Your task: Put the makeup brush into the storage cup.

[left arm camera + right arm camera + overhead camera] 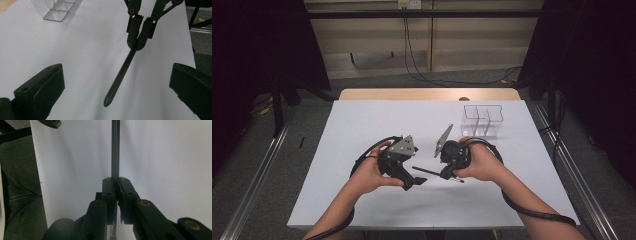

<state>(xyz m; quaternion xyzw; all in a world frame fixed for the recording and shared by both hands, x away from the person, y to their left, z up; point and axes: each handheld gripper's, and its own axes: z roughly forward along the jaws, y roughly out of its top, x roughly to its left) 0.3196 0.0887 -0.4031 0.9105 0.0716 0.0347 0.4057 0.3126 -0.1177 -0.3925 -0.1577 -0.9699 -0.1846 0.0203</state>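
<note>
Two grippers: left gripper (pixel 419 181) open, right gripper (pixel 137 46) clamping one dark pen (pixel 120 76), near one clear organizer (pixel 482 120).

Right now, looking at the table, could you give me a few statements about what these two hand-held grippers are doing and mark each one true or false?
1. The right hand-held gripper is shut on a thin dark pen. True.
2. The left hand-held gripper also clamps the pen. False: its jaws stand wide open on either side of the pen's free end, not touching it.
3. A clear plastic organizer stands on the white table beyond the right hand. True.
4. The pen already sits in the organizer. False: it is held above the table between the two hands.
5. The organizer has several compartments. True.
</note>
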